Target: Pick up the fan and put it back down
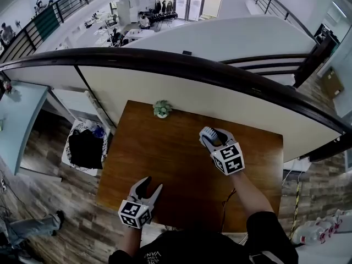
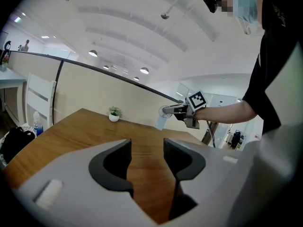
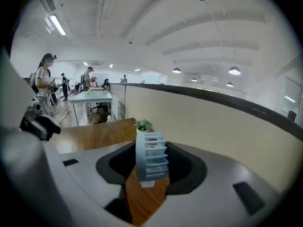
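A small pale-blue fan [image 3: 151, 157] with a slatted grille stands upright between the jaws of my right gripper [image 3: 150, 174], which is shut on it. In the head view that right gripper [image 1: 213, 138] holds the fan [image 1: 207, 132] over the right half of the brown table [image 1: 165, 158]. The left gripper view shows the fan [image 2: 161, 121] from the side, hanging from the right gripper [image 2: 171, 111]. My left gripper [image 1: 151, 185] is near the table's front left edge. It is open, with only bare wood showing between its jaws [image 2: 147, 160].
A small potted plant [image 1: 161, 109] stands at the table's far edge, close to a white partition [image 1: 231, 100] under a dark railing. A black bag [image 1: 85, 147] lies on a white stand left of the table. A thin cable [image 1: 228, 199] crosses the front right.
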A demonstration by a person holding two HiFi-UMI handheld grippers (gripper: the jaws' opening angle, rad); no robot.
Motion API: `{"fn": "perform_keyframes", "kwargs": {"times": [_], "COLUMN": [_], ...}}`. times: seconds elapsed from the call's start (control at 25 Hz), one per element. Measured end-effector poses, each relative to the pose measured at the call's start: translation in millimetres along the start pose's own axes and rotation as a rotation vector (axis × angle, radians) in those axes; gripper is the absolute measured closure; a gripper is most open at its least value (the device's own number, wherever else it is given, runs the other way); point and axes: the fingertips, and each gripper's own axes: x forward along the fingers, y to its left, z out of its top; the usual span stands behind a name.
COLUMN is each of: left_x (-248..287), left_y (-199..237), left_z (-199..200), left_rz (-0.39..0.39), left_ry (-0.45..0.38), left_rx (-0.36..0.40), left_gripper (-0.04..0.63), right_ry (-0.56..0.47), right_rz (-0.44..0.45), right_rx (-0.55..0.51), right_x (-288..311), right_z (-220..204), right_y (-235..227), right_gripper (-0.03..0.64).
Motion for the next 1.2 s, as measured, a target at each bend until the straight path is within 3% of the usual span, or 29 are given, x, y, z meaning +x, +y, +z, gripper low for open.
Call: {"fn": "perform_keyframes", "kwargs": {"times": [0.6,1.2], "left_x": [45,60], "left_y": [26,42], "left_z": [-6,-16], "left_rz": [0.048,0.096], "left_ry": [0.02,0.038], "left_rx": [-0.023,-0.055], "left_gripper": [0.396,0.396], "right_ry": [-0.018,-0.04], "right_rz": [0.029,0.056], "right_rx": [0.02,0.043], "right_x": [98,149], "right_z": [0,-2], "right_y": [-54,-66], "right_gripper": [0.426,0.426]}}
